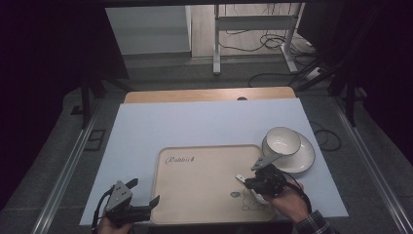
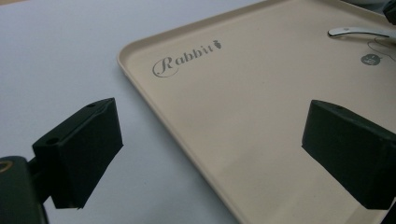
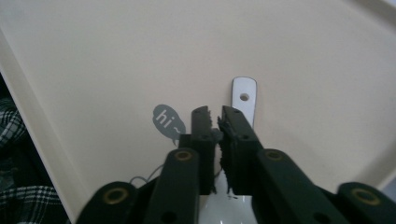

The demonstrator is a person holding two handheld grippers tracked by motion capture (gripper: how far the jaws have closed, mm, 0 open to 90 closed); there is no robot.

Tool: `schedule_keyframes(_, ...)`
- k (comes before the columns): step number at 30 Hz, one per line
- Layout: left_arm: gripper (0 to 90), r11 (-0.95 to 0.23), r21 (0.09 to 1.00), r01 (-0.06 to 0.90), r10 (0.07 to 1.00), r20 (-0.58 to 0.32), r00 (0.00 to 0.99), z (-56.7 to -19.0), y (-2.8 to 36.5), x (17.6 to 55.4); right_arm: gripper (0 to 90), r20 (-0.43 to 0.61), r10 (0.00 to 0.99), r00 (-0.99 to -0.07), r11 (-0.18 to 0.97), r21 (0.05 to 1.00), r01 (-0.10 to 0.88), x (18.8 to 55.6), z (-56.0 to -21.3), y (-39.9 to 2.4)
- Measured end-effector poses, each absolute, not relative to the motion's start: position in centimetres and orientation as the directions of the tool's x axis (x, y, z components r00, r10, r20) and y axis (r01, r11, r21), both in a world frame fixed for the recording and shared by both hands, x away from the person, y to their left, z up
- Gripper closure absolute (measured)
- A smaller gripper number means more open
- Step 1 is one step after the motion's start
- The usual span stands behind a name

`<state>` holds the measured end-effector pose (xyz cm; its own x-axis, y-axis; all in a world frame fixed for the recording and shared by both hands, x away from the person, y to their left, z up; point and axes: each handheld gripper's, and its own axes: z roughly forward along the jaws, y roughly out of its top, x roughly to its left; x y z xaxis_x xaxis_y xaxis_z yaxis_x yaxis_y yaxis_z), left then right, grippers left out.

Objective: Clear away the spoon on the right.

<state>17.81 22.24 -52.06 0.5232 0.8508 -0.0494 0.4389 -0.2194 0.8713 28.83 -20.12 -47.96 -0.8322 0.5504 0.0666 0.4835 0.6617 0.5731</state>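
**Spoon gripped over the tray, lift comes next**

On the left, my left gripper [image 1: 146, 207] hangs at the tray's [image 1: 160, 161] near left corner, jaws spread wide with nothing between them, one over the white table sheet [image 1: 204, 122], the other over the tray floor. I judge it idle; open sheet lies all around it.

Moving right, the tray floor is bare up to the printed cartoon. There my right gripper [image 3: 214, 122] has its jaws clenched on the white spoon [image 3: 244, 100], whose handle end pokes out ahead, low over the tray. The grasp looks made, so the next move is probably a clean lift clear of the raised rim.

Farther right, the bowl [image 1: 281, 141] sits on its plate [image 1: 304, 158] just off the tray's far right corner, near my hand.
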Motion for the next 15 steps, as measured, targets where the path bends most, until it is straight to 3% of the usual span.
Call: schedule_keyframes(15, 4.5, -0.223, 0.872, 0.436, 0.848, -0.046, 0.528, -52.0, 22.2, 17.8, 90.0, 0.018, 0.537, -0.843, 0.687, 0.57, 0.45, 27.9, -49.6, -19.4)
